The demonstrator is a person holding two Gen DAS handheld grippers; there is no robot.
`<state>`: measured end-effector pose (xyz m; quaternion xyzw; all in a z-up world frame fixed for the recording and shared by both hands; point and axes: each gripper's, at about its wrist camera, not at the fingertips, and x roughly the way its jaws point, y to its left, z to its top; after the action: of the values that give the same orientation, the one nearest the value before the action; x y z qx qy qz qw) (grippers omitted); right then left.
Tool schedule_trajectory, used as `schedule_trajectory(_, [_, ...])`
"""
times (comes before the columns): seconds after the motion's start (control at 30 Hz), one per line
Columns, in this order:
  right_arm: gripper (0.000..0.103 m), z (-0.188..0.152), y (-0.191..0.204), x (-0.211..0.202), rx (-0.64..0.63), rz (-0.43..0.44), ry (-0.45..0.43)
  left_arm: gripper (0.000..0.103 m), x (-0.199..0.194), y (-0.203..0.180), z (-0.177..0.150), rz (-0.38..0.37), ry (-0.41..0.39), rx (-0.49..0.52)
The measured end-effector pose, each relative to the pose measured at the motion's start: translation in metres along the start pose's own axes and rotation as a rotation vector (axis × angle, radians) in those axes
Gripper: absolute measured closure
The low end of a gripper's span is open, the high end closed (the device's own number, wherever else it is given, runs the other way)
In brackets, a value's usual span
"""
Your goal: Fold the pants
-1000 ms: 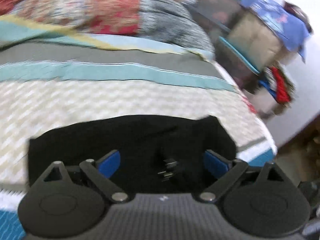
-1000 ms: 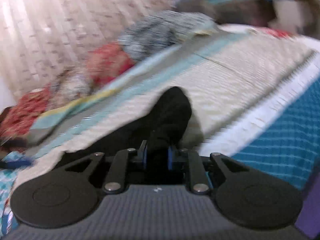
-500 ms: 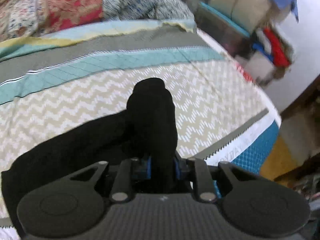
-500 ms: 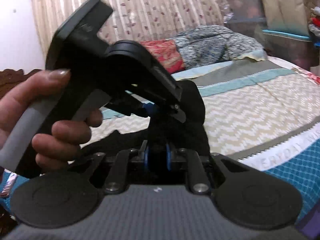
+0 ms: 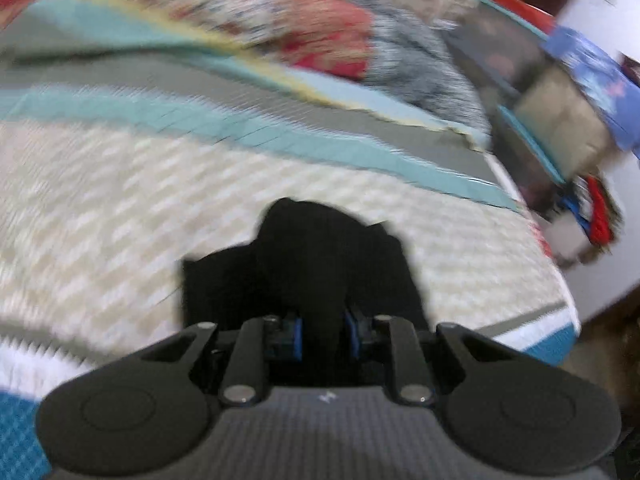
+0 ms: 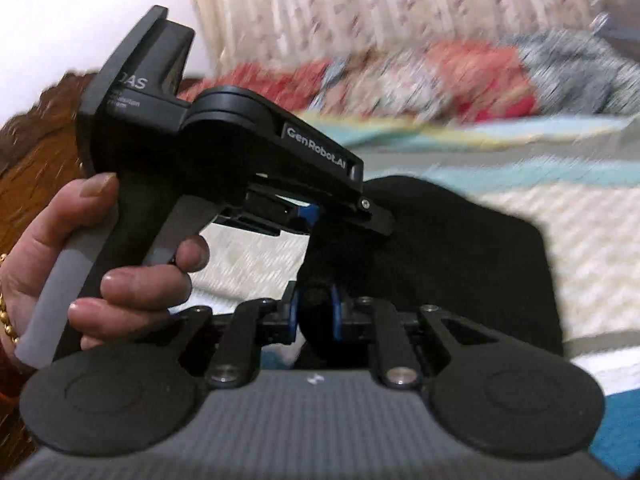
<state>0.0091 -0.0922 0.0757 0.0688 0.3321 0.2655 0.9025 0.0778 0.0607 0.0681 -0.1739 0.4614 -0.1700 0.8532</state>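
Observation:
The black pants [image 5: 316,264] lie bunched on the bed's zigzag quilt [image 5: 120,208]. My left gripper [image 5: 323,332] is shut on a raised fold of the pants between its blue pads. My right gripper [image 6: 315,314] is also shut on a fold of the pants [image 6: 460,248]. In the right wrist view the left gripper's body [image 6: 224,148] and the hand holding it are close in front, at the left, its fingers pinching the same black cloth. Both views are blurred by motion.
Patterned red and grey pillows [image 5: 312,28] lie at the head of the bed. Stacked storage boxes and clothes [image 5: 560,120] stand to the right of the bed. A curtain [image 6: 360,8] hangs behind. The bed's blue edge [image 5: 552,340] is near.
A second ago my left gripper was open over the flat pants; it then shut on a fold and lifted it. Both grippers have kept moving with the cloth, close together.

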Motion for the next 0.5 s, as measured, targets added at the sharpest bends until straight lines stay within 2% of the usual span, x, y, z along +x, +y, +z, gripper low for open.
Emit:
schedule_trajectory(0.07, [0.069, -0.013, 0.002, 0.023, 0.011, 0.029, 0.091, 0.079, 0.019, 0.030, -0.011, 0.029, 0.038, -0.076])
schedule_trajectory(0.13, [0.067, -0.023, -0.001, 0.033, 0.035, 0.053, 0.163, 0.075, 0.036, 0.050, -0.023, 0.051, 0.084, -0.131])
schedule_trajectory(0.27, [0.055, -0.018, -0.009, -0.005, 0.032, 0.057, 0.092, 0.068, 0.040, 0.051, -0.027, 0.046, 0.043, -0.130])
schedule_trajectory(0.33, [0.055, -0.014, -0.022, -0.027, 0.047, 0.001, 0.033, 0.063, 0.040, 0.045, -0.026, 0.064, 0.042, -0.110])
schedule_trajectory(0.37, [0.055, -0.011, -0.032, -0.036, 0.065, -0.034, 0.016, 0.057, 0.039, 0.045, -0.028, 0.067, 0.042, -0.106])
schedule_trajectory(0.5, [0.055, -0.012, -0.075, -0.068, 0.175, -0.177, -0.033, 0.042, 0.025, 0.043, -0.027, 0.033, 0.006, -0.123])
